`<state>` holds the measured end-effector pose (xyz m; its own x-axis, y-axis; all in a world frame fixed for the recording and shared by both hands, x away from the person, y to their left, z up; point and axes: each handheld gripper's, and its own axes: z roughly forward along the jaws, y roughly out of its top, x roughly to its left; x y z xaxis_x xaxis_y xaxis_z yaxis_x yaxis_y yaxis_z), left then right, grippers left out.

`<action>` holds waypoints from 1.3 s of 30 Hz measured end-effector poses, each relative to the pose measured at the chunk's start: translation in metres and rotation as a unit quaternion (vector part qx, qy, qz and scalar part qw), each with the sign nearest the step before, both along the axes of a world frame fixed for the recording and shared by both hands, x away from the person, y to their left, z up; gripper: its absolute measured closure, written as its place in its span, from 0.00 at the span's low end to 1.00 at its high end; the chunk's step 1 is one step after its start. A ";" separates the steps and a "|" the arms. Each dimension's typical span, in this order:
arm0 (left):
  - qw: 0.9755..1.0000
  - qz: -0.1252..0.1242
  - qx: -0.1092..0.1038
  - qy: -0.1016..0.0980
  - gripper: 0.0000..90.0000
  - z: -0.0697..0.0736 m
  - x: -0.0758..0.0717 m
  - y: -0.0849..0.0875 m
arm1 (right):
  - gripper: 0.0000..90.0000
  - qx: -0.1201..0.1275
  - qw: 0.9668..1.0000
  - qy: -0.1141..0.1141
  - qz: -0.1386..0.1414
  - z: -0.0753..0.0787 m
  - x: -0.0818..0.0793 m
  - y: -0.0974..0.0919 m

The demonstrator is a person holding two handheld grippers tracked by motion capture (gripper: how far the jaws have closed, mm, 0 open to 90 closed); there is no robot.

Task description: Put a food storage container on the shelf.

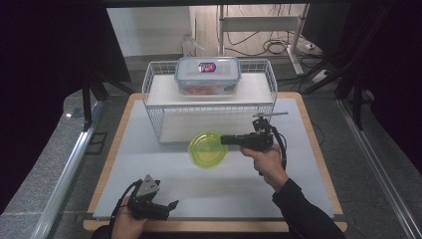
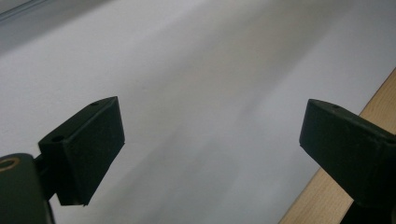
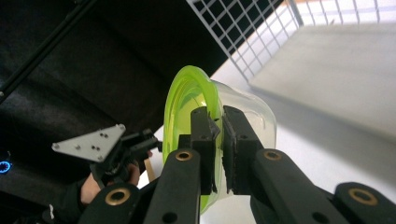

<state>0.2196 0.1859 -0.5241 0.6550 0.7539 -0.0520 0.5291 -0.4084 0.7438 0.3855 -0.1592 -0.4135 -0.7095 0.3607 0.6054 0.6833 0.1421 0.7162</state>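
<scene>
A small clear bowl with a bright green rim (image 1: 208, 149) hangs above the white mat in front of the wire rack. My right gripper (image 1: 225, 140) points left and is shut on the bowl's rim. In the right gripper view the two black jaws pinch the wall of the bowl (image 3: 187, 100), one inside and one outside, and the bowl is tipped on its side. My left gripper (image 1: 171, 205) rests low at the mat's front left edge, open, with nothing between its fingers (image 2: 88, 144).
A white wire rack (image 1: 211, 102) stands at the back of the mat, with a lidded clear food box (image 1: 207, 74) on its top shelf. The wooden table edge (image 1: 209, 226) runs along the front. Dark curtains flank both sides.
</scene>
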 end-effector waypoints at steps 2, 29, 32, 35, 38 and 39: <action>1.000 0.000 0.000 0.000 0.07 0.000 0.000 0.000 | 0.94 0.002 1.000 -0.002 -0.002 0.004 0.001 -0.001; 1.000 0.001 -0.007 0.000 0.07 0.000 0.000 0.001 | 0.94 0.071 0.996 -0.030 -0.048 0.098 0.033 -0.017; 1.000 0.001 -0.006 0.001 0.07 0.000 0.000 0.001 | 0.94 0.077 0.995 -0.031 -0.055 0.108 0.037 -0.018; 1.000 0.001 -0.006 0.002 0.07 0.000 0.001 0.001 | 0.94 0.082 0.994 -0.033 -0.067 0.123 0.044 -0.019; 1.000 0.000 -0.006 0.003 0.07 0.000 0.001 0.001 | 0.94 0.088 0.993 -0.034 -0.073 0.129 0.048 -0.019; 1.000 0.000 -0.006 0.003 0.07 0.000 0.001 0.001 | 0.94 0.088 0.992 -0.032 -0.081 0.135 0.053 -0.019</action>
